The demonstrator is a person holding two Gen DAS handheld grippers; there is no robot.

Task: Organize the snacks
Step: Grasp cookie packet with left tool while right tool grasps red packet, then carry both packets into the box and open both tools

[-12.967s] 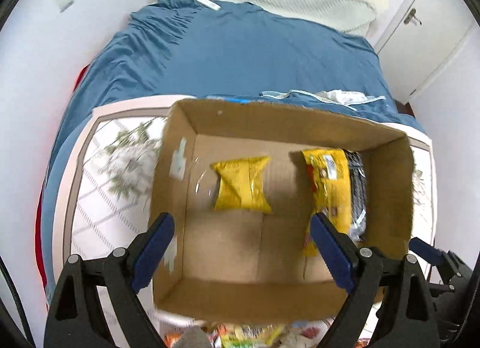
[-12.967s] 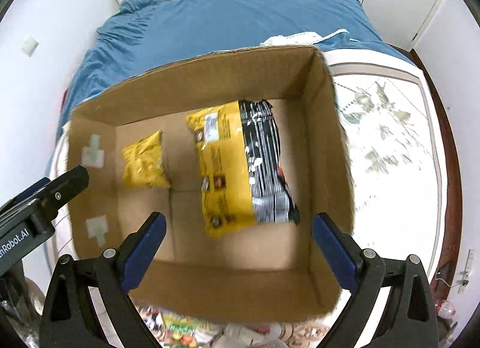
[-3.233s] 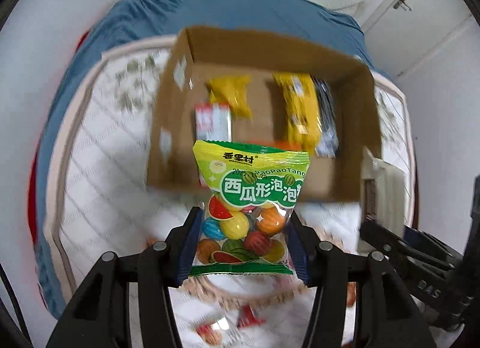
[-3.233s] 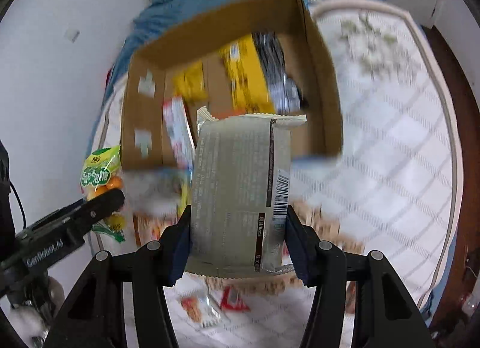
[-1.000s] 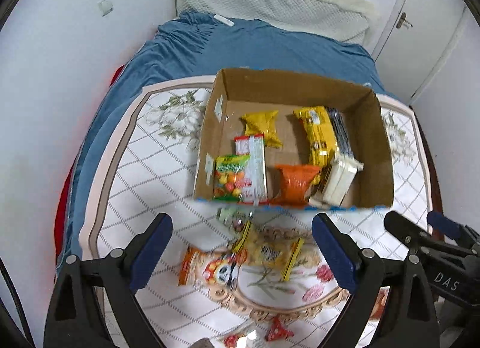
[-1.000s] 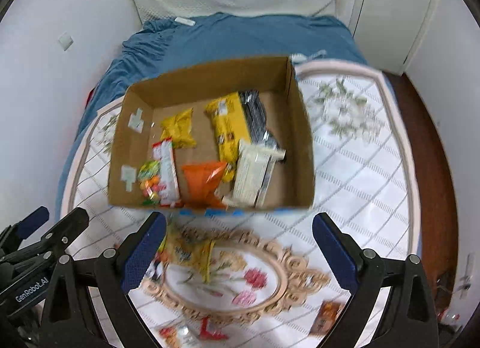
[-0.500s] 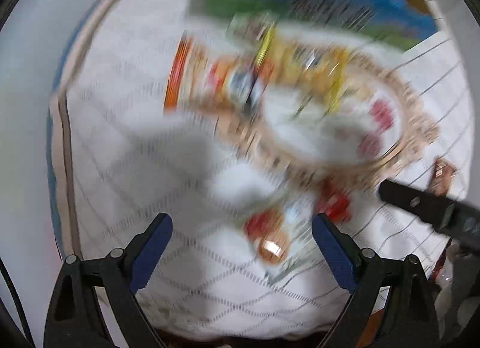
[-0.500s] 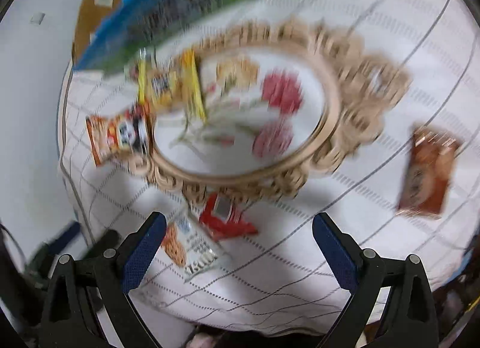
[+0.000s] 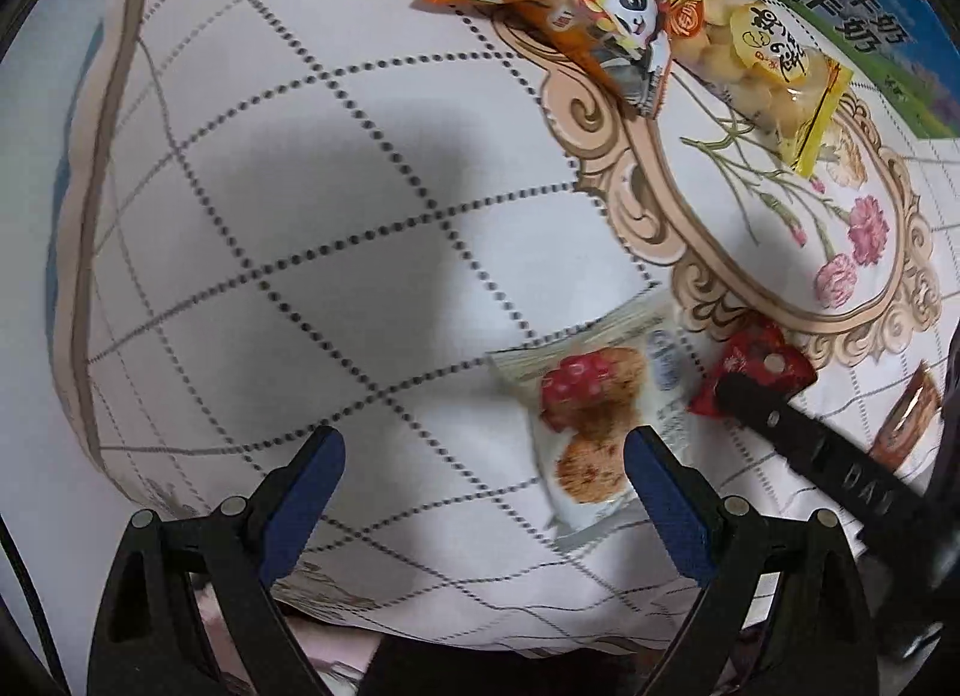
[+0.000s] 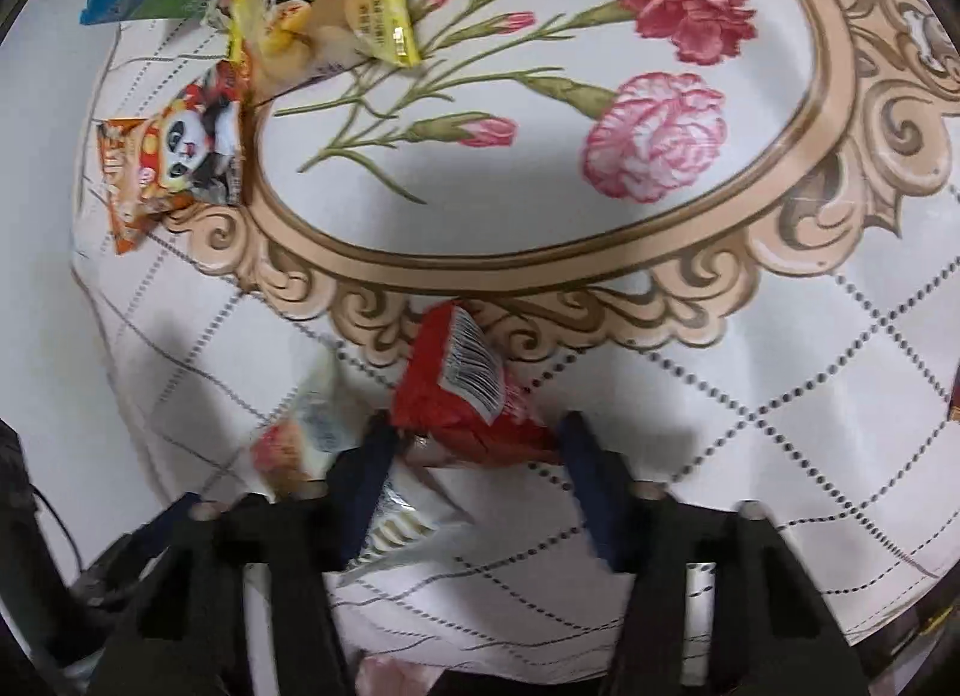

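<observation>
My right gripper (image 10: 474, 432) is down on the cloth with its fingers closing around a small red snack packet (image 10: 468, 390); the packet also shows in the left wrist view (image 9: 756, 366) under a right finger. My left gripper (image 9: 480, 456) is open and empty, low over the cloth, with a clear cookie packet (image 9: 600, 426) just inside its right finger (image 9: 666, 492). An orange panda snack bag (image 9: 564, 18) and a yellow puff bag (image 9: 774, 78) lie by the box's blue printed wall (image 9: 840, 6).
A brown packet (image 9: 906, 420) lies at the right edge, partly hidden by the right gripper. The cloth with the flower medallion (image 10: 540, 114) covers the table, whose near edge is just below both grippers.
Both grippers dropped from above the box to the loose snacks at the table's front. The right gripper's fingers narrowed around the red packet. The left stayed open.
</observation>
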